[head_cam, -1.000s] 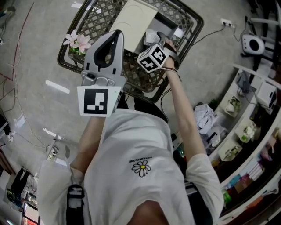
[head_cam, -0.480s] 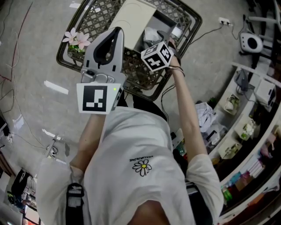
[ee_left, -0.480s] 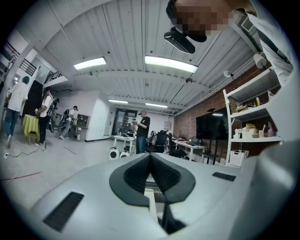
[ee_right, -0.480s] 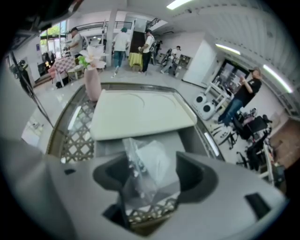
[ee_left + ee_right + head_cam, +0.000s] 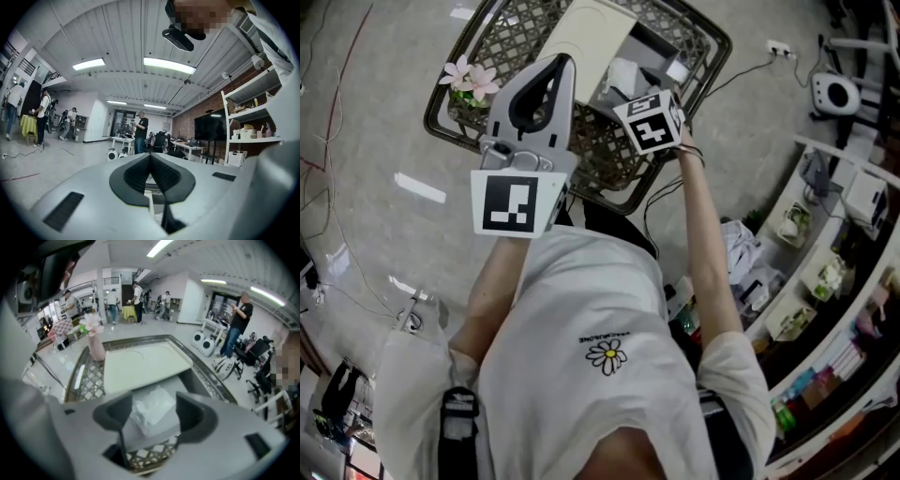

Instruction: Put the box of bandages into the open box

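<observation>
Below, in the head view, the right gripper (image 5: 630,92) hangs over the open box (image 5: 654,44) on the lattice-topped table (image 5: 514,39), its marker cube covering the jaws and part of the box. The right gripper view shows those jaws standing apart. The box of bandages (image 5: 152,412), a pale, shiny-wrapped pack, lies on the grey floor of the open box and shows in the gap between them; whether either pad touches it is hard to tell. The box's cream lid (image 5: 140,363) stands open beyond it, and pink flowers (image 5: 90,324) rise at the table's far corner. The left gripper (image 5: 151,161) points away into the room, its jaws pressed together on nothing. In the head view it hides part of the table's near edge.
</observation>
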